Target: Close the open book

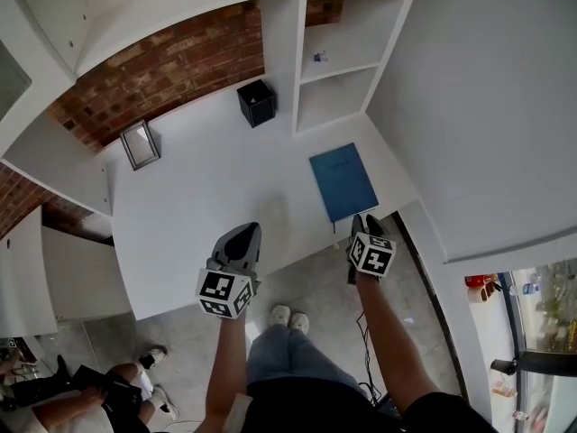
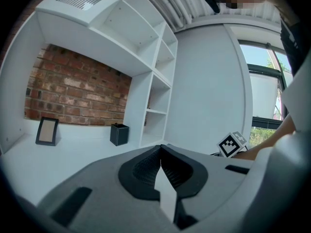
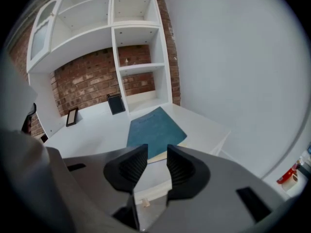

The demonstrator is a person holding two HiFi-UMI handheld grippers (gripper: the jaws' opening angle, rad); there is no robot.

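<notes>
A blue book (image 1: 343,181) lies closed and flat on the white desk (image 1: 207,215), near its right front corner; in the right gripper view the book (image 3: 154,129) shows just beyond the jaws. My right gripper (image 1: 367,226) hovers at the desk's front edge, just short of the book, open with nothing between its fingers (image 3: 181,166). Over the front edge of the desk, to the left of the book, my left gripper (image 1: 242,240) is shut and empty, its pads (image 2: 161,169) pressed together.
A black pen holder (image 1: 256,103) and a small picture frame (image 1: 140,144) stand at the back of the desk by the brick wall. White shelves (image 1: 347,57) rise at the back right. A white wall (image 1: 487,106) bounds the right side. Another person's legs (image 1: 99,386) show at the bottom left.
</notes>
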